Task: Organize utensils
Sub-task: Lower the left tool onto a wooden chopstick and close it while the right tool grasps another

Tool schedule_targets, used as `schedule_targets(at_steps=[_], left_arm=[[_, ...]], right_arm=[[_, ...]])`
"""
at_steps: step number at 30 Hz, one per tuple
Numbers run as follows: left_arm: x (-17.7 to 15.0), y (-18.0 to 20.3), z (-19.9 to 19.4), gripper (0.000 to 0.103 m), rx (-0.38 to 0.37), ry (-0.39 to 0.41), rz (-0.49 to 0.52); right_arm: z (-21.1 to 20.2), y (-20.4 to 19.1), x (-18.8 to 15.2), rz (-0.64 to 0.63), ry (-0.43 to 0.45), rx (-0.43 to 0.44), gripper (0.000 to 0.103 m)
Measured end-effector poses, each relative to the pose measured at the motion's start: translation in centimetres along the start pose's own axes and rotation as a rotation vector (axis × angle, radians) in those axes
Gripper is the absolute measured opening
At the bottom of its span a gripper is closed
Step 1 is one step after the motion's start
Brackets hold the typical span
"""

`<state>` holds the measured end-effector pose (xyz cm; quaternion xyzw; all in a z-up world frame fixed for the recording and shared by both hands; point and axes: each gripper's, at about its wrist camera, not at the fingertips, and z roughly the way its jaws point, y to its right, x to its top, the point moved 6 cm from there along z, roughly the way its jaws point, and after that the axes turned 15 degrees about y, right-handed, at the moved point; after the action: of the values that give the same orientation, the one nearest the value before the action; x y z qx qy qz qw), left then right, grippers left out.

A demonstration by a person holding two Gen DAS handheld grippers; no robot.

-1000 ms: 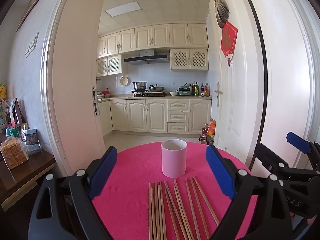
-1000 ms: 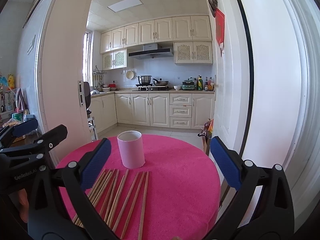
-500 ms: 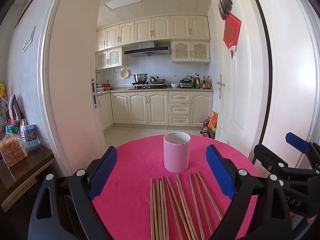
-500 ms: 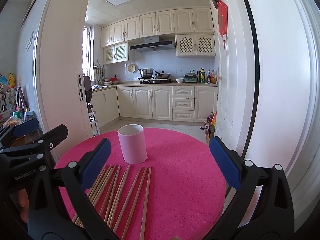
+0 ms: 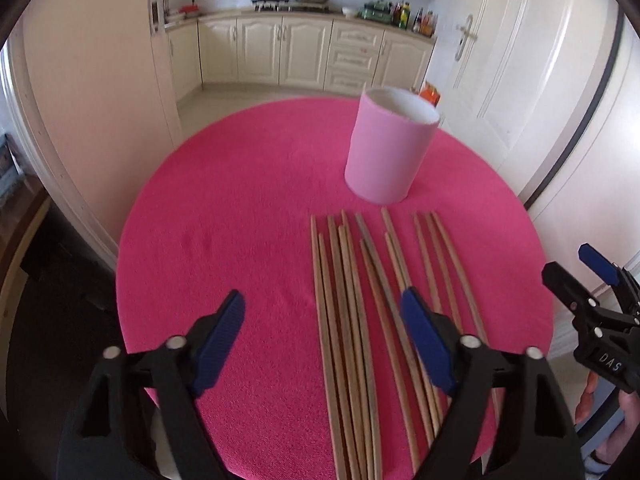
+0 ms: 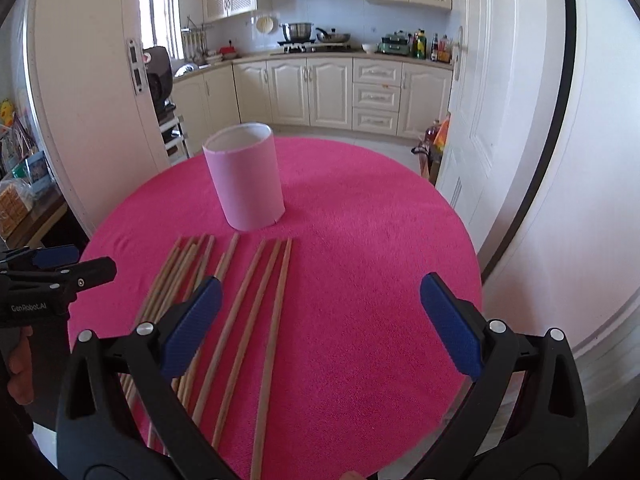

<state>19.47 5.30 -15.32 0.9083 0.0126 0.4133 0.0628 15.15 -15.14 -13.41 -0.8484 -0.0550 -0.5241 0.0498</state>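
Several wooden chopsticks (image 5: 360,300) lie side by side on a round pink table (image 5: 240,220); they also show in the right wrist view (image 6: 248,312). An upright pink cylindrical holder (image 5: 390,146) stands just beyond them, also in the right wrist view (image 6: 246,182). My left gripper (image 5: 326,344) is open and empty above the near ends of the left chopsticks. My right gripper (image 6: 320,328) is open and empty above the rightmost chopsticks. Each gripper shows at the edge of the other's view (image 5: 596,300) (image 6: 52,276).
The table's edge (image 6: 460,216) curves close to a white door (image 6: 500,120) on the right. A wooden sideboard (image 6: 28,208) with boxes stands at the left. A kitchen with cream cabinets (image 6: 340,92) lies beyond the doorway.
Both grippers have tilted down and moved forward over the table, so the chopsticks and holder now fill the middle of each view. Both stay open.
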Motion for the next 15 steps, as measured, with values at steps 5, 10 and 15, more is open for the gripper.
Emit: schedule_targets(at_steps=[5, 10, 15], left_arm=[[-3.1, -1.2, 3.7, 0.045, 0.006, -0.165, -0.038], [-4.4, -1.3, 5.1, 0.042, 0.028, -0.213, -0.025], [-5.0, -1.2, 5.3, 0.042, 0.051, -0.224, 0.014]], right_arm=[[2.7, 0.2, -1.5, -0.001, -0.129, 0.032, 0.097], [4.0, 0.0, -2.3, 0.002, -0.210, 0.069, 0.097], [4.7, -0.3, -2.4, -0.022, -0.265, 0.087, 0.097]])
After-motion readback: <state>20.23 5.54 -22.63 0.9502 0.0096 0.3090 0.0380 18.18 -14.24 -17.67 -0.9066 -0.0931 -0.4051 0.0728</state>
